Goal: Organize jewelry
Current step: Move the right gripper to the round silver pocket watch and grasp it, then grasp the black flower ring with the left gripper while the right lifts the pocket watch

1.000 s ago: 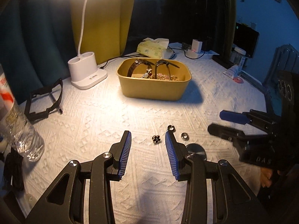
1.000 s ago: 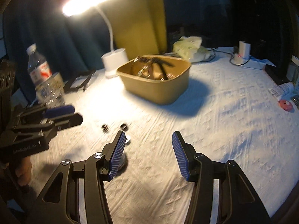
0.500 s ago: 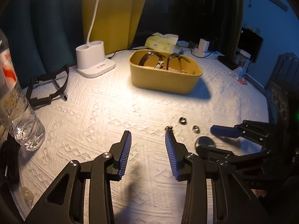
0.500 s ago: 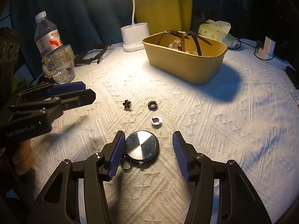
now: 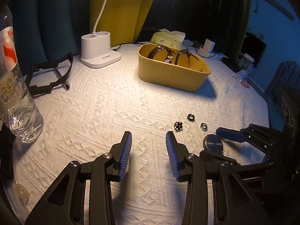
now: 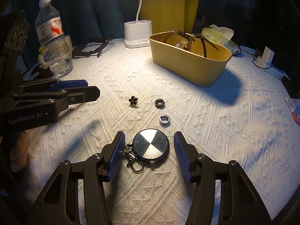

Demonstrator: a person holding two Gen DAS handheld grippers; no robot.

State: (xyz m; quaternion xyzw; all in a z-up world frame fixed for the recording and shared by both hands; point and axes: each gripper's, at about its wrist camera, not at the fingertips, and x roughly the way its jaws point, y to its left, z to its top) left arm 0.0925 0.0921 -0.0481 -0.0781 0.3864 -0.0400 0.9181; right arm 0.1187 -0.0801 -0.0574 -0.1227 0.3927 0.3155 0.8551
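A round silver pocket watch (image 6: 151, 145) with a clasp (image 6: 133, 159) lies on the white cloth between the open fingers of my right gripper (image 6: 149, 148), not touched. It also shows in the left wrist view (image 5: 213, 143). Beyond it lie a silver ring (image 6: 164, 119), a dark ring (image 6: 160, 102) and a black flower piece (image 6: 133, 100). A yellow box (image 6: 189, 63) with watches stands farther back. My left gripper (image 5: 149, 146) is open and empty over bare cloth, left of the jewelry.
A water bottle (image 6: 53, 37) stands at the left, a black frame (image 5: 49, 75) and a white lamp base (image 5: 99, 51) behind. A tissue pack (image 5: 168, 38) and a charger (image 6: 267, 55) lie behind the box.
My right gripper has moved down and forward so its open fingers now flank the pocket watch. My left gripper has drifted left, away from the small pieces.
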